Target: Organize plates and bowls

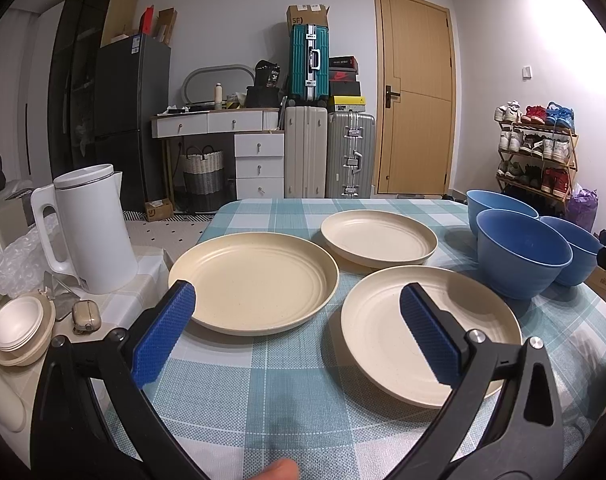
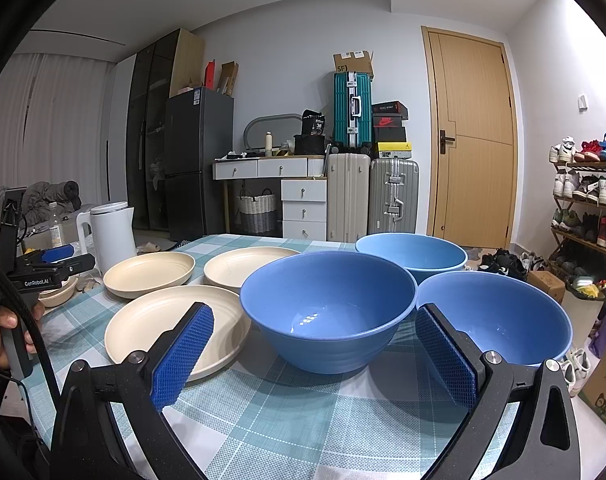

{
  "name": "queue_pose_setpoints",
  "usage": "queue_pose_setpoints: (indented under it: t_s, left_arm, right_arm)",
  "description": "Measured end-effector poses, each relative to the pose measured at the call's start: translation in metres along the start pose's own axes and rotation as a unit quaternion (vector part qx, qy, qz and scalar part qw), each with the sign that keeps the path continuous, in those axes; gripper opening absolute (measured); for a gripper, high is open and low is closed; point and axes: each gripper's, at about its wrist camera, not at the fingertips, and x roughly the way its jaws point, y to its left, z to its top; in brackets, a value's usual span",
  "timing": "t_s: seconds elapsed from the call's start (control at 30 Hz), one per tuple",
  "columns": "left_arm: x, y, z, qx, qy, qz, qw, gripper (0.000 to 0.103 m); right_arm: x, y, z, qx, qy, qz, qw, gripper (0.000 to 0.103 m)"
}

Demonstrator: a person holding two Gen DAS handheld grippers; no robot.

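Three cream plates lie apart on the checked tablecloth: a left one (image 1: 255,280), a far one (image 1: 379,238) and a near right one (image 1: 427,332). Three blue bowls stand at the right: a middle one (image 2: 327,308), a far one (image 2: 411,252) and a right one (image 2: 499,316). My left gripper (image 1: 297,316) is open and empty, low over the cloth in front of the plates. My right gripper (image 2: 315,352) is open and empty, just in front of the middle bowl. The left gripper also shows in the right wrist view (image 2: 59,258).
A white kettle (image 1: 89,228) stands on a side surface left of the table, with a stack of small cream bowls (image 1: 19,328) and a small case (image 1: 85,314) near it. A shoe rack (image 1: 535,148) and a cardboard box (image 2: 605,384) are to the right.
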Motion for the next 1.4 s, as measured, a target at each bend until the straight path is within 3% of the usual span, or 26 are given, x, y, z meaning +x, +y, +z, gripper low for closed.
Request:
queue_pose_setpoints:
  t_s: [1.4]
  left_arm:
    - [-0.009, 0.003, 0.012, 0.002, 0.005, 0.001, 1.0000, 0.102]
  right_arm:
    - [-0.002, -0.003, 0.000, 0.006, 0.010, -0.013, 1.000, 0.103]
